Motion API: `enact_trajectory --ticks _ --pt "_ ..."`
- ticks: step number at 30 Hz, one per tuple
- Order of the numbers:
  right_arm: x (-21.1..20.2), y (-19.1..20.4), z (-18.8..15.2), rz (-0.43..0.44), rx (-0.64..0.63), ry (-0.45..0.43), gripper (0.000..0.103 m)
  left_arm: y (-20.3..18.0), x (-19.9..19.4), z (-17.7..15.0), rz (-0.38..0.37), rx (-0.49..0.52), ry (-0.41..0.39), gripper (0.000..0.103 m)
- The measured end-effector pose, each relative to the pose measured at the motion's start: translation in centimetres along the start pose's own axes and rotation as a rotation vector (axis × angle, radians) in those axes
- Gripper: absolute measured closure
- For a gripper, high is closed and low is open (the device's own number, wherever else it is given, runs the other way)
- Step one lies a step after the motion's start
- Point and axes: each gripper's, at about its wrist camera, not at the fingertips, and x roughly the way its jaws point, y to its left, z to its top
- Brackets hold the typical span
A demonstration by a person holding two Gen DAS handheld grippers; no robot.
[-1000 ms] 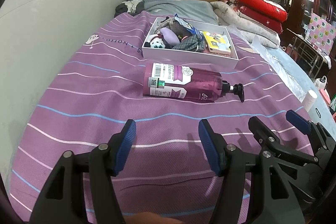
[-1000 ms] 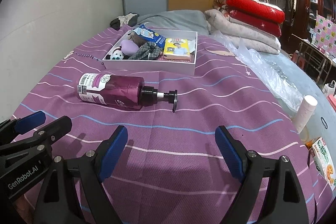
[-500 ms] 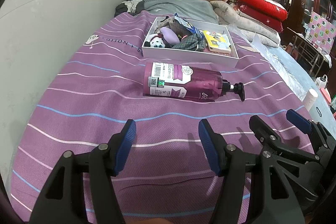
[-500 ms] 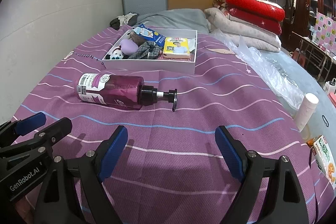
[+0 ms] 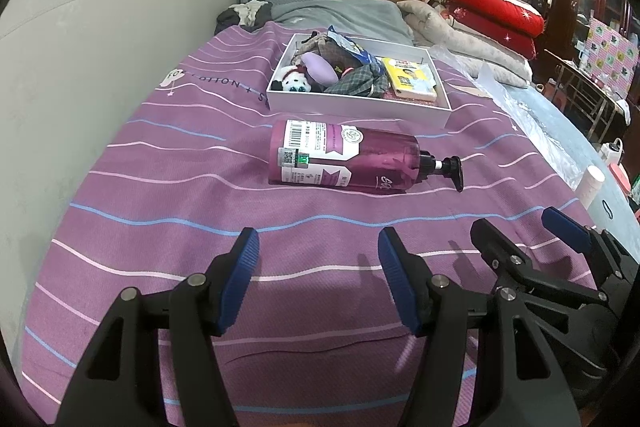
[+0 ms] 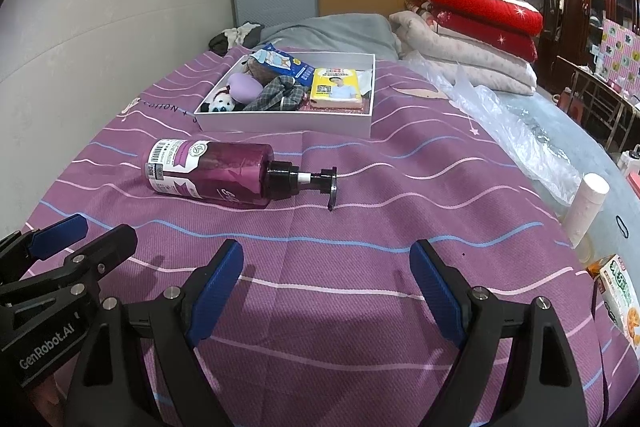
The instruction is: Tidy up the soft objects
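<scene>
Two black handheld tools with blue ribbed pads hang side by side above the near end of a bed covered in a purple striped bedspread [image 5: 160, 187]. The left tool [image 5: 316, 279] has its jaws apart with nothing between them; the right tool [image 6: 326, 281] stands wider apart, likewise empty. Neither touches anything.

Just beyond them a magenta plastic pump bottle with a white label and black pump head [image 5: 348, 161] lies on its side on the bedspread, pump pointing to the right in both views.

Just behind the bottle sits a shallow white rectangular cardboard box [image 5: 356, 109], already holding the soft things: a small black-and-white plush dog [image 5: 294, 81], a lilac rounded soft pad [image 5: 318, 71], a crumpled grey plaid cloth [image 5: 358, 83], a blue printed packet [image 6: 286, 65] and a yellow pack of tissues [image 6: 336, 91].

To the right, clear crumpled plastic sheeting [image 6: 508, 131] lies along the bed's edge, with a white cylindrical tube [image 6: 588, 209] standing near it. Folded red and pale quilts [image 6: 476, 27] are stacked behind.
</scene>
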Motion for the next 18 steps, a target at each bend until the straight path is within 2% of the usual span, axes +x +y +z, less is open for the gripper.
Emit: enact_trajectory --ticks 18 --pt "0.03 0.00 -0.01 0.003 0.005 0.003 0.017 -0.08 0.04 0.02 0.002 0.003 0.001 0.040"
